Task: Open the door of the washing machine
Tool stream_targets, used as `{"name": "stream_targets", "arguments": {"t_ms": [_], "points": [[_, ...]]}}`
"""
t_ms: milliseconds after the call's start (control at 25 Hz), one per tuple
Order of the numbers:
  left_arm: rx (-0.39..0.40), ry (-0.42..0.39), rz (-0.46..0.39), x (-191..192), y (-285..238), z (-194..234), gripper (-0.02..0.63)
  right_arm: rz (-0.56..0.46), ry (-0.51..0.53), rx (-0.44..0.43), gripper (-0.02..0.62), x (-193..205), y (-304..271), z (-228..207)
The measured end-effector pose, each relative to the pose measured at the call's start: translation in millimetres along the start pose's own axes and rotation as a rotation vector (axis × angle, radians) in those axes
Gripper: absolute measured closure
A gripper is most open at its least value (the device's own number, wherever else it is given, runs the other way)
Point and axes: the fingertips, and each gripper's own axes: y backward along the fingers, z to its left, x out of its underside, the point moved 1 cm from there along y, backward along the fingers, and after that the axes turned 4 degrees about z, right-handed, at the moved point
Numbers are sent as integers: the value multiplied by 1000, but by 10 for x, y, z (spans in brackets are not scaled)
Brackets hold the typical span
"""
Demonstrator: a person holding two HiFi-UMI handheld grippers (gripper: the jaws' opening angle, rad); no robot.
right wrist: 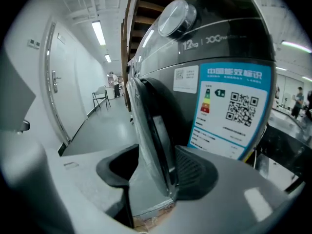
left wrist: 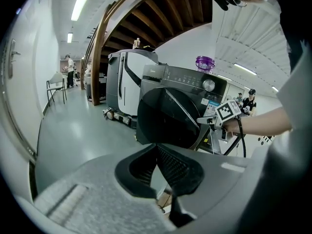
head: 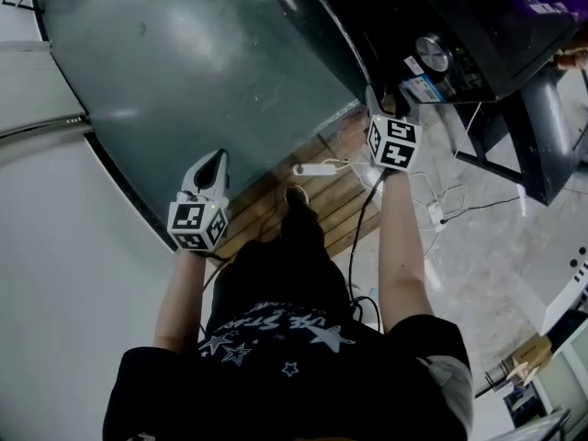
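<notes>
We find the washing machine (head: 441, 26) at the upper right of the head view, dark-bodied, with a round knob (right wrist: 178, 16) on its control panel and a blue-edged energy label (right wrist: 234, 106) carrying a QR code on its front. Its door (left wrist: 165, 116) is already swung partway out from the front; in the left gripper view it shows as a dark round disc right of centre, and in the head view we see only its thin curved rim running down toward the right hand. The right tool (right wrist: 153, 172) stands spread with the door's free edge between its jaws: the right-hand pad lies against the inner side of the rim, while the left-hand pad stands clear of the outer face, so nothing is pinched. The left tool (left wrist: 157, 152) sits at the lower left of the head view, well apart from the machine, its jaws pressed together at the tips with nothing between them, pointing over the grey-green floor (head: 184, 62). A white power strip (head: 317, 169) lies on wooden boards (head: 322, 209) between the two arms, and a purple object (left wrist: 205, 62) rests on top of the machine.
</notes>
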Motion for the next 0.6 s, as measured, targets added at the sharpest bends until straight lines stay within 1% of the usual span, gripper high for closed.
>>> {"name": "stream_targets", "arguments": {"t_ms": [120,160,200,280,400,440,480,520,600], "points": [[-6,19,3,21,8,25,595,9,34,-43,365,-35,-88,69],[-8,20,6,30,10,33,595,15,48,-47,375,-44,-121,90],[-10,20,7,33,13,39,595,21,63,-46,398,-54,-150,101],[-12,21,4,33,33,49,595,31,84,-35,403,-76,-189,104],[-21,33,5,74,97,79,595,50,89,-14,407,-78,-197,99],[-24,42,6,96,120,99,595,61,92,-3,424,-71,-197,97],[-28,51,5,116,143,122,595,72,97,3,462,-61,-196,108],[-34,60,4,133,168,145,595,83,101,-3,476,-48,-193,141],[-48,73,-3,151,230,196,595,95,107,-34,482,-16,-175,265]]}}
